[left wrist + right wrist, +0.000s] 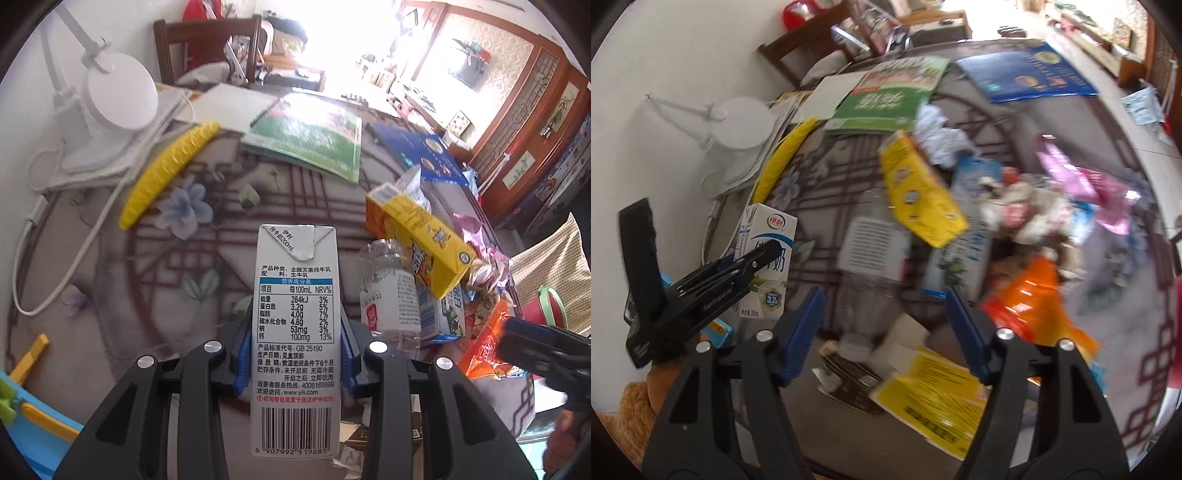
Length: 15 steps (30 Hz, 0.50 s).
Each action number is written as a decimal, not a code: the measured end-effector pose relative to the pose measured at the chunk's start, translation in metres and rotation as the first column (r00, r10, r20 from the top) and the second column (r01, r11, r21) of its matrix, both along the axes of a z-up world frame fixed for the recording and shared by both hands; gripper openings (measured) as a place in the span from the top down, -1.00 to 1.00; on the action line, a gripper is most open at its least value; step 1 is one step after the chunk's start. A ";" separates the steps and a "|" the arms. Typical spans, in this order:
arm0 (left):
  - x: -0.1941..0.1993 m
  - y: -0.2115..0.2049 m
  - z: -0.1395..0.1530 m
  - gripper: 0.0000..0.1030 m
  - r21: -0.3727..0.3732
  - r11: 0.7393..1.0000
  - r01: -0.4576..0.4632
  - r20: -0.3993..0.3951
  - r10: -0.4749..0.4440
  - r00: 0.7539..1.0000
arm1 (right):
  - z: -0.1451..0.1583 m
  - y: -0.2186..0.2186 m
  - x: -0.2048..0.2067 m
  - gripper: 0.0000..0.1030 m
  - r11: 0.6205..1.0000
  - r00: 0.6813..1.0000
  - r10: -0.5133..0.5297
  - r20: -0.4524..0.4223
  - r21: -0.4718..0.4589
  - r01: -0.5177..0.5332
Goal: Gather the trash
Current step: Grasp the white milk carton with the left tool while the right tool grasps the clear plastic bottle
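1. The left gripper is clamping a white milk carton between its blue pads, which are pressing on the carton's two narrow sides. The right wrist view also shows the carton in that grip, at the left of the table.

2. The right gripper is standing open with nothing between its jaws. It is pointing down over a clear plastic bottle lying on the patterned table. That view is blurred.

3. The trash pile is lying to the right of the carton: the bottle, a yellow box, a blue-and-white carton, an orange wrapper, pink wrappers and crumpled tissue.

4. Judged step: one piece is already picked up in the left grip, and the right one is lining up for a second piece, likely the bottle.

5. Next move, as a judgement: the right jaws need to straddle the bottle's body squarely before closing, since clear plastic may slip or crush. No bin is showing in either view.
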<state>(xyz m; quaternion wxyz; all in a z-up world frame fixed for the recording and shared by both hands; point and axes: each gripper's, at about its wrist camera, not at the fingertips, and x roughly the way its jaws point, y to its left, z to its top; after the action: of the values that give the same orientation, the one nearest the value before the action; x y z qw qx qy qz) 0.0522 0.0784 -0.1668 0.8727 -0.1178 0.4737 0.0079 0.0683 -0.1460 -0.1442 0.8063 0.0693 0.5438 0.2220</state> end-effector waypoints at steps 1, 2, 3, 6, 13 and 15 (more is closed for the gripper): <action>0.000 0.002 0.003 0.33 0.007 1.000 -0.002 0.008 0.002 1.000 | -0.006 0.010 0.006 -0.11 1.000 1.000 0.012 -0.013 0.001 -0.012; -0.002 0.005 0.006 0.33 0.012 1.000 -0.006 0.016 0.006 1.000 | -0.012 0.019 0.013 -0.06 1.000 0.999 0.019 -0.030 -0.003 -0.020; -0.002 0.007 0.007 0.33 0.016 1.000 -0.009 0.022 0.009 1.000 | -0.017 0.026 0.017 -0.05 1.000 0.999 0.022 -0.043 -0.006 -0.022; -0.004 0.014 0.011 0.33 0.023 1.000 -0.018 0.033 0.017 0.999 | -0.033 0.042 0.031 -0.05 1.000 0.997 0.009 -0.081 -0.026 -0.012; -0.003 0.024 0.009 0.33 0.017 0.999 -0.032 0.031 0.032 0.999 | -0.055 0.062 0.050 -0.05 0.996 0.992 0.005 -0.128 -0.085 -0.016; 0.000 0.027 0.007 0.33 0.012 0.999 -0.037 0.029 0.037 0.999 | -0.060 0.063 0.054 -0.06 0.996 0.990 0.004 -0.139 -0.089 -0.017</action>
<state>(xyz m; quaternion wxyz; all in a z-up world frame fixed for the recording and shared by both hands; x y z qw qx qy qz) 0.0519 0.1059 -0.1601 0.8799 -0.1211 0.4588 0.0253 0.1222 -0.0833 -0.2038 0.7678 0.0455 0.6082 0.1962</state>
